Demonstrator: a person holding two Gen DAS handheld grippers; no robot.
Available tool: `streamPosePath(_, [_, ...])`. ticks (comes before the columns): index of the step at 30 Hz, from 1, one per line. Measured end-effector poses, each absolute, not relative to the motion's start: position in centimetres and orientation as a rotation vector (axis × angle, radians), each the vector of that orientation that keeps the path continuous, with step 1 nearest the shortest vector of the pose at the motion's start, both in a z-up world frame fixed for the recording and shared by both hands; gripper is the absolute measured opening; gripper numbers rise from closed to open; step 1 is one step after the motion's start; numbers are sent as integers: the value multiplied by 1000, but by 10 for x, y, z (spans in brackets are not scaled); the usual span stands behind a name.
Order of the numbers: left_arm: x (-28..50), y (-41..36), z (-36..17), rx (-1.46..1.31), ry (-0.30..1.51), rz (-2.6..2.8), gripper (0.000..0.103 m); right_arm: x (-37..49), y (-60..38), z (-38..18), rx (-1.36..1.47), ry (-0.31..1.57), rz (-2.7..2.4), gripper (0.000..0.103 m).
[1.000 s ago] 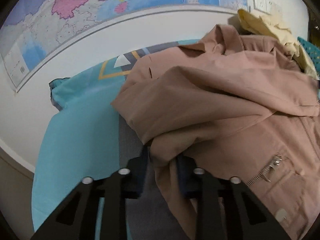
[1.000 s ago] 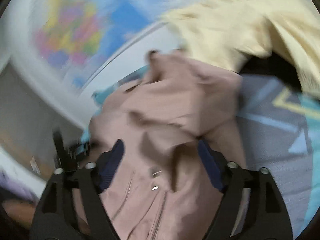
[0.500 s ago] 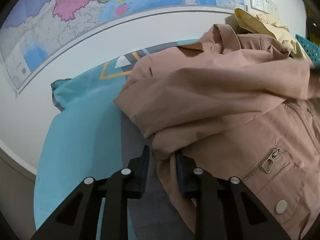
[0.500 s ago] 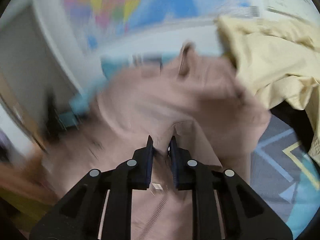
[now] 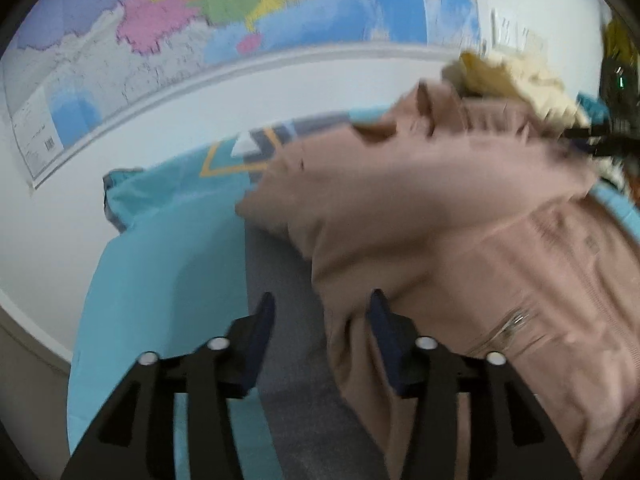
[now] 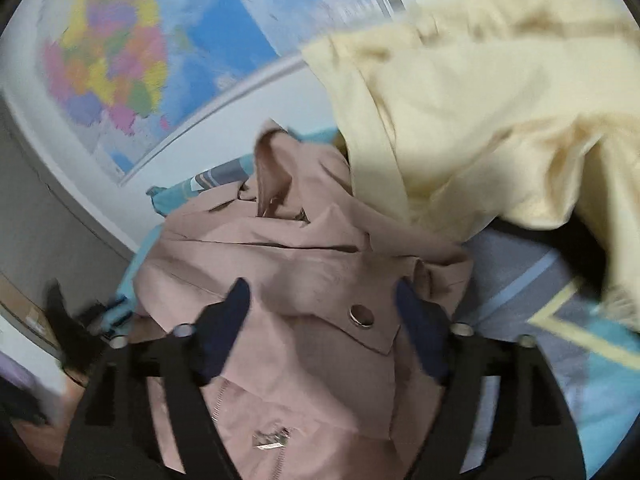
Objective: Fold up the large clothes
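A dusty pink jacket (image 5: 460, 240) with zips and a snap button lies crumpled on the blue and grey patterned cover (image 5: 160, 264). In the left wrist view my left gripper (image 5: 322, 320) is open at the jacket's left edge, with a fold of pink cloth hanging between its blue-padded fingers (image 5: 262, 324). In the right wrist view my right gripper (image 6: 322, 308) is open wide over the jacket (image 6: 304, 280), close above its snap button flap. Nothing is clamped in either.
A pale yellow garment (image 6: 480, 100) is heaped at the jacket's far right, also in the left wrist view (image 5: 516, 80). A wall map (image 5: 200, 20) hangs behind the surface. The cover's left edge (image 5: 86, 320) drops off beside the white wall.
Both grippers have opened. The left one let go of the jacket's edge. The right one, shut on cloth half a second ago, has opened again.
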State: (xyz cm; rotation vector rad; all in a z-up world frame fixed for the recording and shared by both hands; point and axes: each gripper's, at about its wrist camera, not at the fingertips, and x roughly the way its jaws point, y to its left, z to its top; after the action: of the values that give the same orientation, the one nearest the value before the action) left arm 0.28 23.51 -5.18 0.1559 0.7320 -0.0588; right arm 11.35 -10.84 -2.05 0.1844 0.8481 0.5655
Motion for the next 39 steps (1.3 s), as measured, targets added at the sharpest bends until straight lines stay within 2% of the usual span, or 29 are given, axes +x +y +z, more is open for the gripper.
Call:
streamPosePath(1, [2, 234, -48, 153, 718, -67, 60, 110, -104, -17, 159, 833, 571, 83])
streamPosePath(2, [2, 233, -43, 148, 703, -79, 62, 104, -104, -16, 137, 827, 588, 85])
streamPosePath(7, [26, 221, -43, 155, 709, -89, 66, 87, -105, -27, 40, 876, 596, 86])
streamPosePath(8, [34, 217, -47, 160, 726, -82, 66, 88, -101, -34, 9, 890, 575, 81])
streamPosePath(9, [43, 214, -51, 157, 746, -79, 66, 89, -98, -36, -8, 900, 563, 57])
streamPosePath(10, [48, 213, -55, 155, 761, -77, 66, 92, -95, -39, -31, 913, 553, 28])
streamPosePath(11, [57, 210, -60, 169, 783, -58, 65, 95, -91, -39, -38, 913, 562, 20])
streamPosePath(12, [60, 209, -63, 179, 791, -39, 64, 97, -87, -35, -34, 887, 571, 14])
streamPosePath(17, [72, 207, -77, 213, 812, 16, 64, 112, -76, -25, -76, 758, 502, 12])
streamPosePath(20, [70, 209, -82, 207, 828, 3, 64, 125, -73, -53, -93, 877, 483, 14])
streamPosePath(23, [59, 217, -79, 186, 822, -2, 66, 123, -75, -60, -73, 906, 478, 27])
streamPosePath(25, [50, 228, -73, 144, 816, -10, 68, 112, -83, -50, -36, 865, 468, 50])
streamPosePath(26, [45, 231, -71, 129, 808, -12, 69, 103, -89, -41, -20, 828, 460, 56])
streamPosePath(27, [39, 236, -68, 116, 798, -10, 71, 98, -91, -36, -11, 809, 454, 67])
streamPosePath(30, [25, 245, -62, 64, 799, -37, 75, 80, -103, -22, 19, 753, 461, 73])
streamPosePath(31, [21, 247, -62, 35, 808, -56, 78, 77, -105, -21, 31, 760, 459, 81])
streamPosePath(39, [-40, 245, -82, -83, 874, -166, 84, 18, -155, -52, 294, 918, 560, 83])
